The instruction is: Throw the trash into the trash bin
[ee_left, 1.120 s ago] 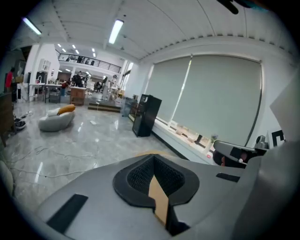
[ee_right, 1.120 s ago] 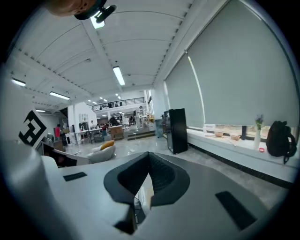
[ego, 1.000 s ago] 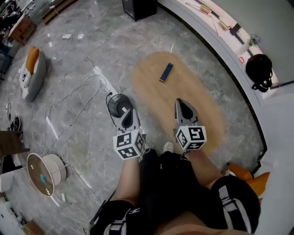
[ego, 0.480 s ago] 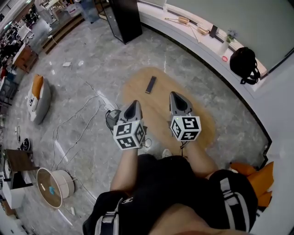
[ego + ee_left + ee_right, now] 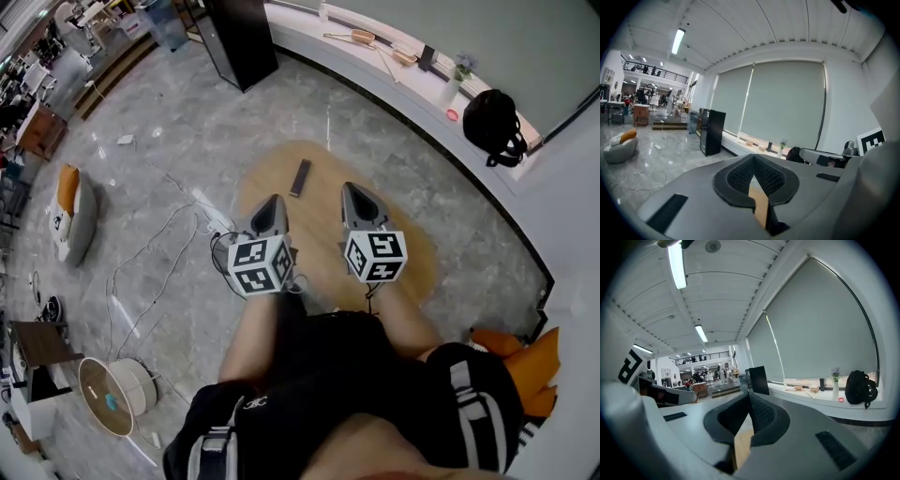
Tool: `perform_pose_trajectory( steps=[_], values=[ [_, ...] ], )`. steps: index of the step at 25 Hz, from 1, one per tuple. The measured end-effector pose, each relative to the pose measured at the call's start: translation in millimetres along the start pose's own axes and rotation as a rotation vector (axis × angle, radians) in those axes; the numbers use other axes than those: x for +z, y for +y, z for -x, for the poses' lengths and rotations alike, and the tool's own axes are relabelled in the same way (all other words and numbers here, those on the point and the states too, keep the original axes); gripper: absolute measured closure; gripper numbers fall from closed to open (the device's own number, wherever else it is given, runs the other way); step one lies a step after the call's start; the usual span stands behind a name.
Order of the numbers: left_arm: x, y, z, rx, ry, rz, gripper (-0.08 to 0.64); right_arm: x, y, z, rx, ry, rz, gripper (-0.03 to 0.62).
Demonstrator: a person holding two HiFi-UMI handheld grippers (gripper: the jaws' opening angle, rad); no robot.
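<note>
From where I stand, the left gripper (image 5: 274,201) hides most of the wire trash bin (image 5: 217,249), and only a sliver of rim shows. The slim dark thing (image 5: 299,177) on the oval table (image 5: 417,251) is too small to name. The person's knee covers part of an orange thing (image 5: 540,364).

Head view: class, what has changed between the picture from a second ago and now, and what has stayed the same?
Both moved up and forward: the left hand-held gripper left its place over the trash bin, which now shows beside its marker cube; the right hand-held gripper stays over the wooden table. Nothing taken or released; both jaws remain shut and empty.
</note>
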State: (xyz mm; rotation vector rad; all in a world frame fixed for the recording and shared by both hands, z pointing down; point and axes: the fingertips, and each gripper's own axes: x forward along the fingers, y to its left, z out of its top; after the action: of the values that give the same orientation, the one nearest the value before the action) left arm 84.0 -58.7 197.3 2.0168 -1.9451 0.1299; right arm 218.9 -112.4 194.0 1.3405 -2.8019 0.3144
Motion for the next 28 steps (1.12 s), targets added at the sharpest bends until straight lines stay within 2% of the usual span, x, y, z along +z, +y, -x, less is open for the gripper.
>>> perform_pose_trajectory(
  steps=[6, 12, 17, 20, 24, 28],
  values=[
    [8.4, 63.3, -44.7, -0.025, 0.032, -0.078, 0.548, -10.5, 18.2, -75.5, -0.051, 0.031, 0.000, 0.580],
    [23.4, 157.9, -96.4, -0.101, 0.070, -0.083, 0.548, -12.9, 57.3, -171.1, -0.132, 0.064, 0.018, 0.580],
    [36.7, 211.0, -134.2, -0.156, 0.087, -0.093, 0.548, -16.5, 81.3, -224.4, -0.180, 0.093, 0.022, 0.580],
    [40.8, 222.0, -150.5, -0.187, 0.102, -0.063, 0.548, -18.8, 84.5, -240.1, -0.203, 0.113, 0.033, 0.580],
    [26.2, 211.8, -167.3, -0.242, 0.152, -0.028, 0.548, -32.1, 62.5, -249.1, -0.252, 0.143, 0.014, 0.580],
    [9.7, 208.2, -183.6, -0.245, 0.197, -0.024, 0.548, -53.5, 38.5, -261.6, -0.271, 0.193, -0.013, 0.580]
  ],
)
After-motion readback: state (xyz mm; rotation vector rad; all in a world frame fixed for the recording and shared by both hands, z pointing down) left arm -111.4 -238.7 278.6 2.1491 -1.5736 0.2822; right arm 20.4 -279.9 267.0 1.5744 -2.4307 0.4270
